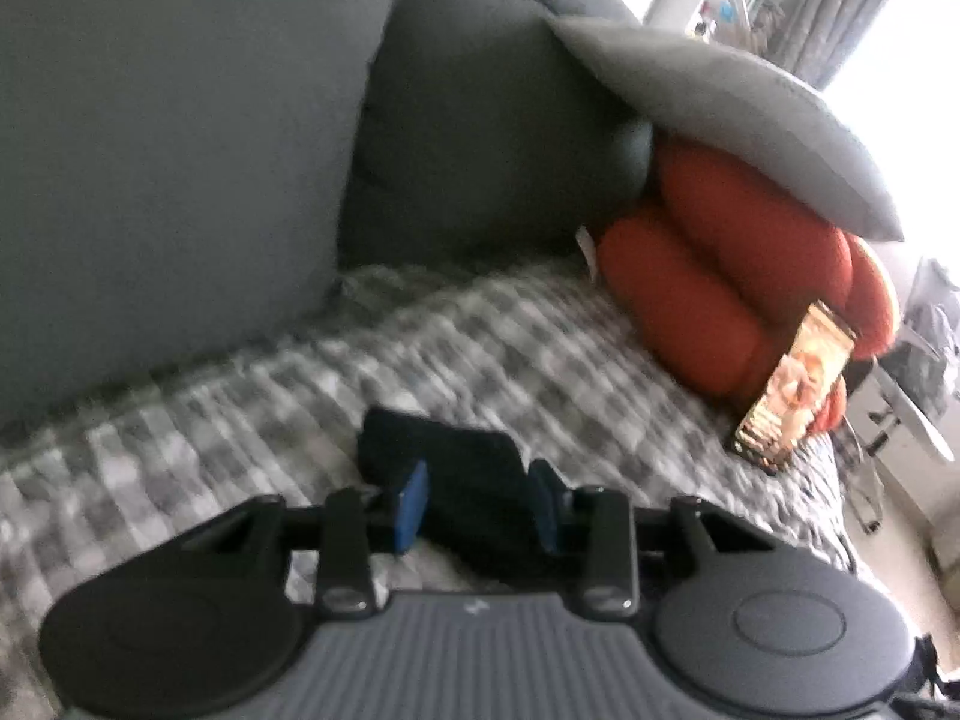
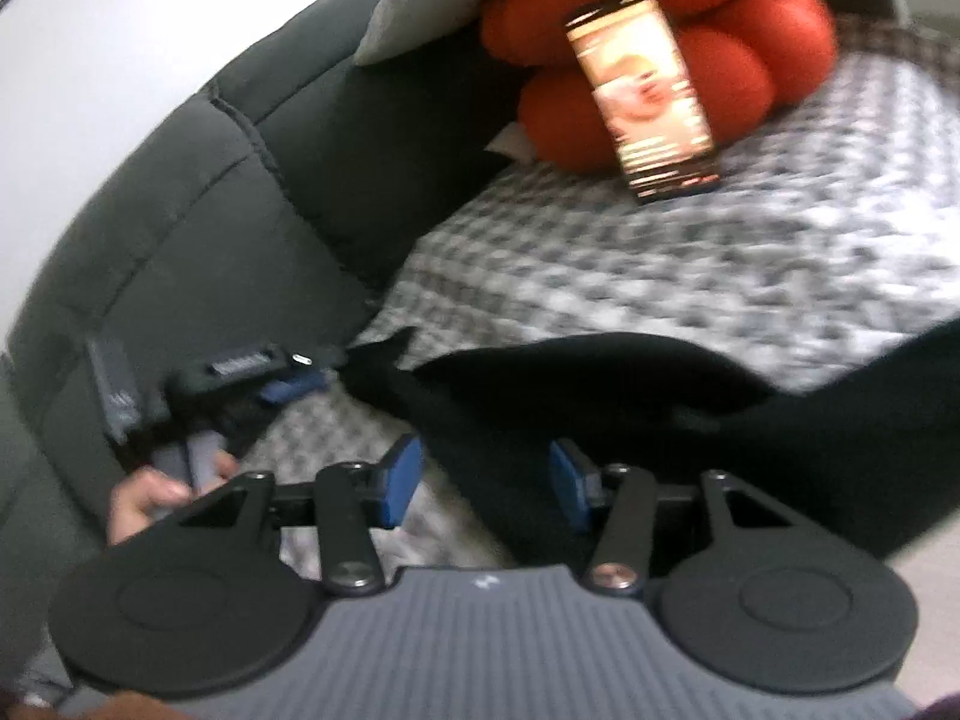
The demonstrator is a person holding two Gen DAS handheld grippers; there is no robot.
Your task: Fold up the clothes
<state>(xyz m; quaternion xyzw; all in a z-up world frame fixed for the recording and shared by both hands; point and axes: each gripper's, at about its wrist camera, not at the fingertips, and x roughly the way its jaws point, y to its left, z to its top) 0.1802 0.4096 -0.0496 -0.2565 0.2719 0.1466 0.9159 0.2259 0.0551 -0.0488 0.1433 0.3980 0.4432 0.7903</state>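
Observation:
A black garment (image 1: 462, 480) lies on the checked blanket (image 1: 300, 372) that covers the sofa seat. In the left wrist view my left gripper (image 1: 480, 501) stands over a narrow end of it, with cloth between the blue pads (image 1: 414, 498); the jaws stand apart and I see no clear pinch. In the right wrist view the garment (image 2: 660, 396) spreads wide across the seat's front. My right gripper (image 2: 483, 483) is open over its edge, with blanket showing between the left pad (image 2: 399, 480) and the cloth. The left gripper (image 2: 294, 384), held by a hand (image 2: 150, 498), sits near the garment's pointed corner.
Dark grey sofa back cushions (image 1: 180, 150) rise behind the seat. An orange knotted cushion (image 1: 738, 276) and a light grey pillow (image 1: 720, 114) sit at the far end, with a lit phone (image 2: 645, 99) propped against the orange cushion. Room floor and furniture lie beyond the sofa's end.

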